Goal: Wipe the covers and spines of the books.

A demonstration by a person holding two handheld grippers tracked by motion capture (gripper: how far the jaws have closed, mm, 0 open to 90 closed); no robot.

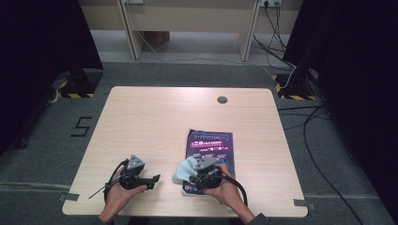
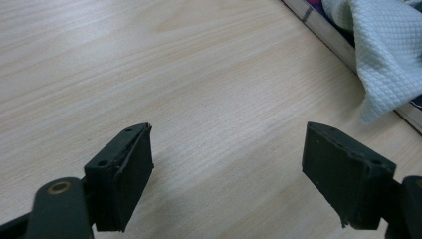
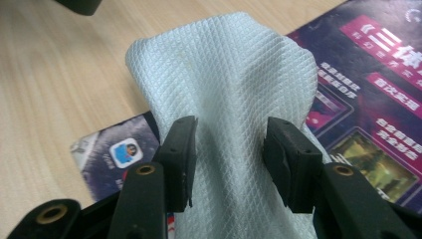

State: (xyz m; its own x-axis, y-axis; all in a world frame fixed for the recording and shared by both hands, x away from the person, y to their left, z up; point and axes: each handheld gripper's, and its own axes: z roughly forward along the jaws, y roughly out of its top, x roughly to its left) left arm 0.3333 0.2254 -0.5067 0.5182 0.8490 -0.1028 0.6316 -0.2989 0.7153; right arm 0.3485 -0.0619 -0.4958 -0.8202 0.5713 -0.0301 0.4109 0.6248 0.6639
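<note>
Cloth (image 3: pixel 224 94) pinched in right gripper (image 3: pixel 230 157) over poster (image 1: pixel 210 145), palm beneath

L tool (image 2: pixel 226 172) jaws wide apart, R tool (image 3: pixel 230 159) jaws half-closed, both hands low, near table edge.

The right gripper (image 3: pixel 229 159) pinched a pale quilted cloth (image 3: pixel 224 84) between its fingers (image 3: pixel 181 149), above a dark poster (image 3: pixel 368 99) lying on the surface (image 3: pixel 59 74).

Cloth (image 3: pixel 224 74) pale blue, quilted; poster (image 3: pixel 378 89) purple, magenta.
</note>
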